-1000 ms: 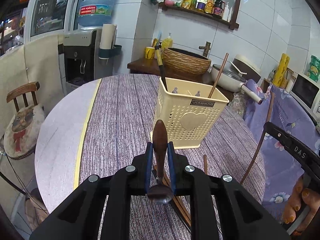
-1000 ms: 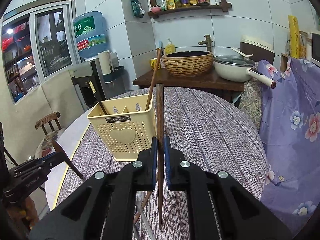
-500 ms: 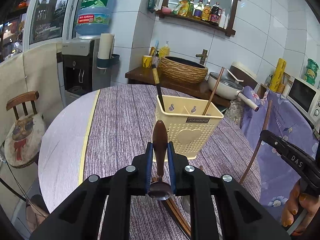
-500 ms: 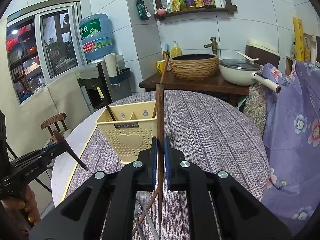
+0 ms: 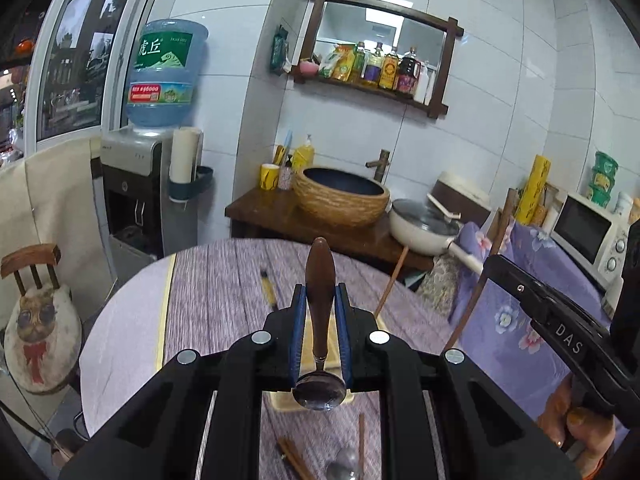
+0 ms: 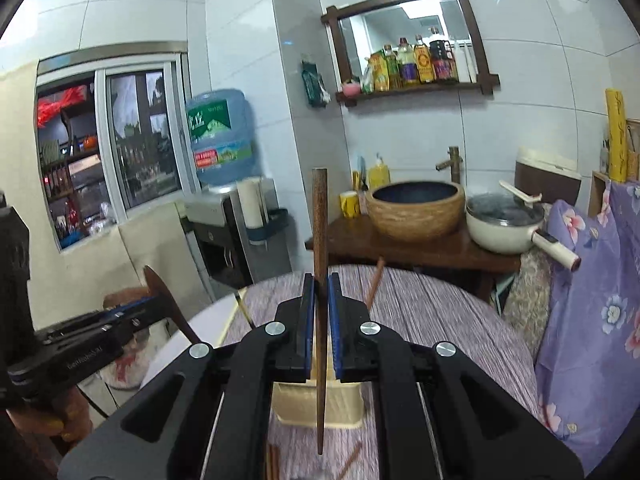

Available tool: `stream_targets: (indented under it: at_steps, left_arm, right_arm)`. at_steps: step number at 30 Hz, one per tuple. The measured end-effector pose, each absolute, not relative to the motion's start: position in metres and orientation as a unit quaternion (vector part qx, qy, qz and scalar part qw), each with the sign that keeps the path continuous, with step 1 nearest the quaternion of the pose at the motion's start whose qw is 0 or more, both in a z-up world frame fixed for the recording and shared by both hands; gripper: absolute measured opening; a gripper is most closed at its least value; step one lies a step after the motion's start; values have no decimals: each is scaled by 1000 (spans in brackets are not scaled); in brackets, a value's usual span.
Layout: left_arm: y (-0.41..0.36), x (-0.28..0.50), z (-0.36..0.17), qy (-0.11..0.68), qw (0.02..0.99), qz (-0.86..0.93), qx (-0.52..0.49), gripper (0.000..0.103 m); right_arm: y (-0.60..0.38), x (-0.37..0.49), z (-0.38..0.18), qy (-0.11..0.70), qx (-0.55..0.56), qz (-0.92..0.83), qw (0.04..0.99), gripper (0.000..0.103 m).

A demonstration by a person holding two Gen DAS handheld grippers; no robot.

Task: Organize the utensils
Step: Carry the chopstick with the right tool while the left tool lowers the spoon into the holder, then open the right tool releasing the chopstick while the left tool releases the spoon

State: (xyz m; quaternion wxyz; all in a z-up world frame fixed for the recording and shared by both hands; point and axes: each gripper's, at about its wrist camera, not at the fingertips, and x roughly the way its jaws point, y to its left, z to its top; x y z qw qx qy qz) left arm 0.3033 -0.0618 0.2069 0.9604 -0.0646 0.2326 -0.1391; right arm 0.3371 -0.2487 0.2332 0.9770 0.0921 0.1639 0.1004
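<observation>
The spoon (image 5: 319, 320), light and stiff, is clamped by its wooden handle in the left gripper (image 5: 320, 332) above the table, while the right gripper (image 6: 320, 316) pinches a thin, slip-prone chopstick (image 6: 319, 300) mid-shaft.

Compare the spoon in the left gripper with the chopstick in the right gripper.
The spoon has a rounded brown handle and a shiny metal bowl hanging below the pads; the chopstick is one thin dark wooden stick tapering downward. The spoon's handle looks thicker. Both stand roughly upright, clamped between blue pads above the yellow basket.
</observation>
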Motion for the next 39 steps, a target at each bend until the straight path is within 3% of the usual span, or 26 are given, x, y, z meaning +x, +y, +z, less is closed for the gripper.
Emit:
stream_targets:
  at_steps: [4, 9, 23, 39]
  left_arm:
    - [-71, 328, 225, 225, 963, -131, -67, 15]
    - [-81, 350, 217, 232, 963, -123, -60, 15]
    - [-84, 368, 138, 296, 945, -122, -61, 15]
    - [-82, 369, 97, 325, 937, -115, -57, 16]
  right_arm:
    - [-244, 366, 266, 135, 91, 81, 983, 8]
    - [-240, 398, 267, 128, 95, 58, 986, 8]
    - [-231, 428, 176, 177, 83, 38, 980, 8]
    - [-232, 430, 133, 211, 78, 33, 974, 8]
